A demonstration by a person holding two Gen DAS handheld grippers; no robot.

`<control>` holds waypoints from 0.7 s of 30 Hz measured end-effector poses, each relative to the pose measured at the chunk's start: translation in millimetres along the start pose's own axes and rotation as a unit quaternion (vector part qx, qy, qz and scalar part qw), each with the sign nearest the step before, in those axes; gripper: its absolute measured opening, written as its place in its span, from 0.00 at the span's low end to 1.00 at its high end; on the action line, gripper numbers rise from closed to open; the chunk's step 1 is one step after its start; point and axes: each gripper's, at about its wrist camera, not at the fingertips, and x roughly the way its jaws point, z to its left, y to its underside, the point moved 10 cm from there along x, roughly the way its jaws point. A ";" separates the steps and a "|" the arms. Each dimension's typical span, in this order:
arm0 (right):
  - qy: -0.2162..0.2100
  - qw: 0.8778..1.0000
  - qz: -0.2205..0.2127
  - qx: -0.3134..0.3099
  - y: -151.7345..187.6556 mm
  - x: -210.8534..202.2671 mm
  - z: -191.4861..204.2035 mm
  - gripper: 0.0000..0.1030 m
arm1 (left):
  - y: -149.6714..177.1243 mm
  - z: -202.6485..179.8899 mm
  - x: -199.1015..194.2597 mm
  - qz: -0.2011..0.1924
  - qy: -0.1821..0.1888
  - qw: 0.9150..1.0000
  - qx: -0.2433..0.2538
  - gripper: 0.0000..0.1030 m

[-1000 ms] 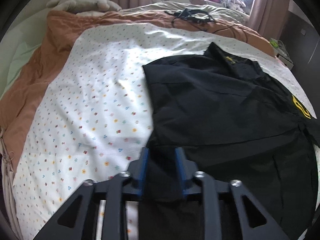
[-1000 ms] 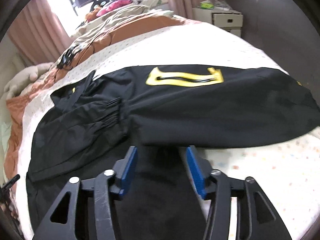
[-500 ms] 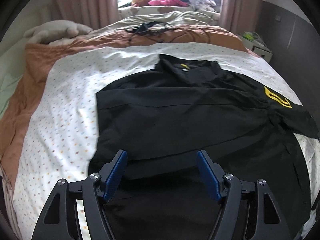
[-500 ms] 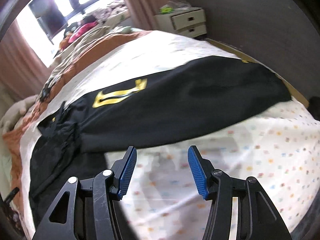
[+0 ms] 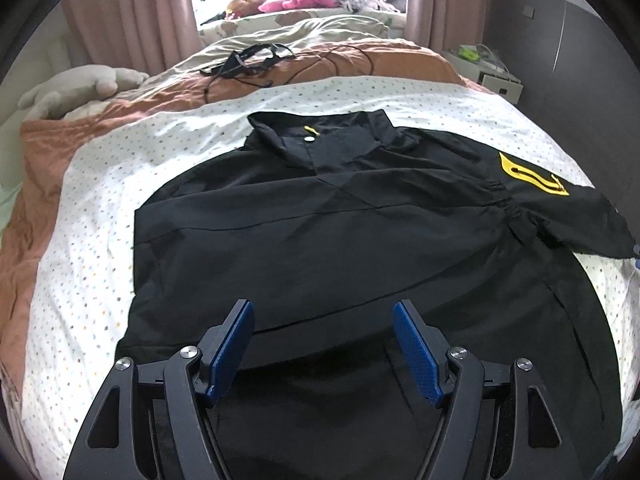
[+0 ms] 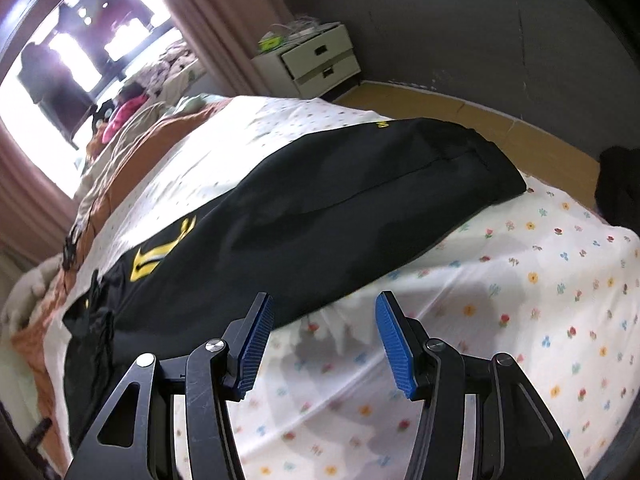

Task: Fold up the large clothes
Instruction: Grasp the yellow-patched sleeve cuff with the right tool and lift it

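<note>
So your black jacket is lying flat across the flowered sheet in the middle of the bed, collar toward the far end, and one sleeve has already been laid across the body, which is why that left side looks so squared off. The other sleeve, the one with the yellow logo, is stretched out toward the bed's right edge, probably your next fold.

Your left hand-held gripper hangs over the near hem with its jaws spread wide and nothing in them. A second ago those jaws were much narrower, with the dark cloth bunched between them, so they've just been opening and the cloth is let go.

Your right hand-held gripper sits about half open, empty, over bare sheet just beside the sleeve. Earlier it was over the jacket body; now it's swung out toward the sleeve's end
</note>
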 end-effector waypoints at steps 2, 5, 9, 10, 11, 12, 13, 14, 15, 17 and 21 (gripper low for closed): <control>-0.003 1.000 0.000 0.012 -4.6 6.5 -6.6 0.52 | 1.0 -4.2 4.3 0.003 -0.002 1.000 0.004 0.71; -0.016 0.999 0.002 0.038 -8.9 19.8 -14.6 0.52 | 4.9 -6.9 11.1 0.010 -0.005 1.000 0.005 0.71; -0.035 0.998 0.007 0.055 -10.7 36.8 -16.5 0.52 | 12.3 -4.1 17.5 0.021 -0.010 1.000 0.003 0.71; -0.039 0.997 0.006 0.059 -11.5 40.4 -16.8 0.52 | 14.2 -2.7 18.5 0.023 -0.014 1.000 0.004 0.71; -0.042 0.997 0.005 0.065 -12.5 44.1 -16.9 0.52 | 16.0 -0.4 19.4 0.025 -0.017 1.000 0.005 0.71; -0.045 0.997 0.004 0.069 -13.4 46.6 -16.6 0.52 | 17.6 2.4 20.1 0.027 -0.020 0.999 0.005 0.71; -0.049 0.996 0.004 0.077 -15.0 49.4 -17.0 0.52 | 18.7 4.8 20.2 0.029 -0.023 0.999 0.003 0.71; -0.048 0.995 0.004 0.082 -16.0 50.4 -17.7 0.47 | 19.4 6.8 20.3 0.030 -0.024 0.999 0.000 0.71; -0.041 0.995 0.007 0.086 -16.7 51.7 -19.3 0.39 | 20.1 9.6 19.9 0.030 -0.024 0.999 -0.005 0.71; -0.054 0.994 0.005 0.092 -18.3 49.0 -17.1 0.10 | 21.2 14.4 17.8 0.030 -0.022 0.999 -0.016 0.71; -0.055 0.996 -0.037 0.053 -32.2 19.9 4.6 0.05 | 21.0 20.2 9.7 0.024 -0.015 0.999 -0.028 0.71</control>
